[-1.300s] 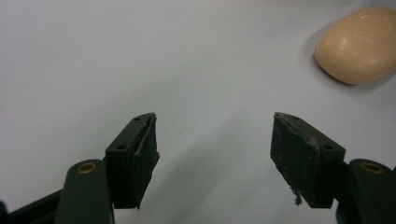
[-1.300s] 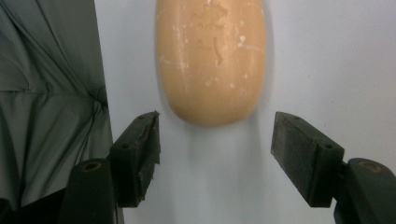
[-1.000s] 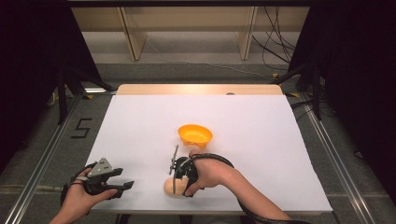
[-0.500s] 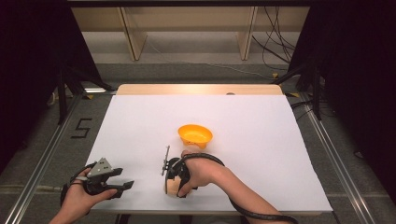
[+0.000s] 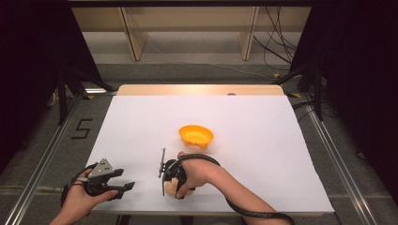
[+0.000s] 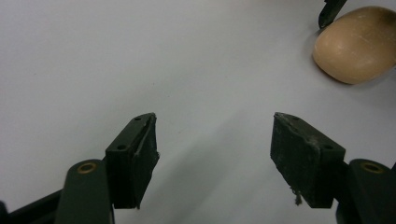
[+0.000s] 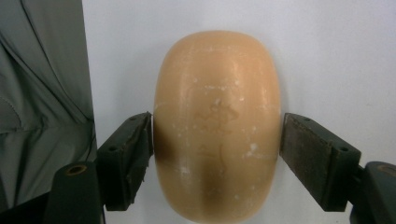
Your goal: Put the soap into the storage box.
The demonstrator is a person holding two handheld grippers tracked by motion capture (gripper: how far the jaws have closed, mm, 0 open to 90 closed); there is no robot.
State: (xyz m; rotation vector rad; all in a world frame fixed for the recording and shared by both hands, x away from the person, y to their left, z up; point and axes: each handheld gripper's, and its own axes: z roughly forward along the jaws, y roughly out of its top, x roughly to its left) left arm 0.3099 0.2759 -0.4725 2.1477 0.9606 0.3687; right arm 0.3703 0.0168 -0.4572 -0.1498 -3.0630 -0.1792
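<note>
A tan, smooth oval lump [image 7: 217,121] lies on the white table near its front edge, also seen from the side [image 6: 357,44] and peeking from under the right hand [image 5: 172,188]. My right gripper [image 7: 217,154] is open and straddles it. One black jaw sits on each side, close to or just touching the lump's flanks. From above, the right gripper [image 5: 165,177] points toward the table's near edge. My left gripper [image 6: 214,154] stands open over bare table to the lump's left, with nothing between its jaws, and is held low at the front left [image 5: 123,188].
An orange bowl [image 5: 196,136] stands near the table's middle, just beyond the right hand. The table's front edge runs beside the lump, with grey fabric [image 7: 42,93] past it. A jaw tip of the right gripper [image 6: 329,11] shows beside the lump.
The right gripper has shifted slightly left and down over the tan lump, so its jaws now flank it. The left gripper has stayed put.
</note>
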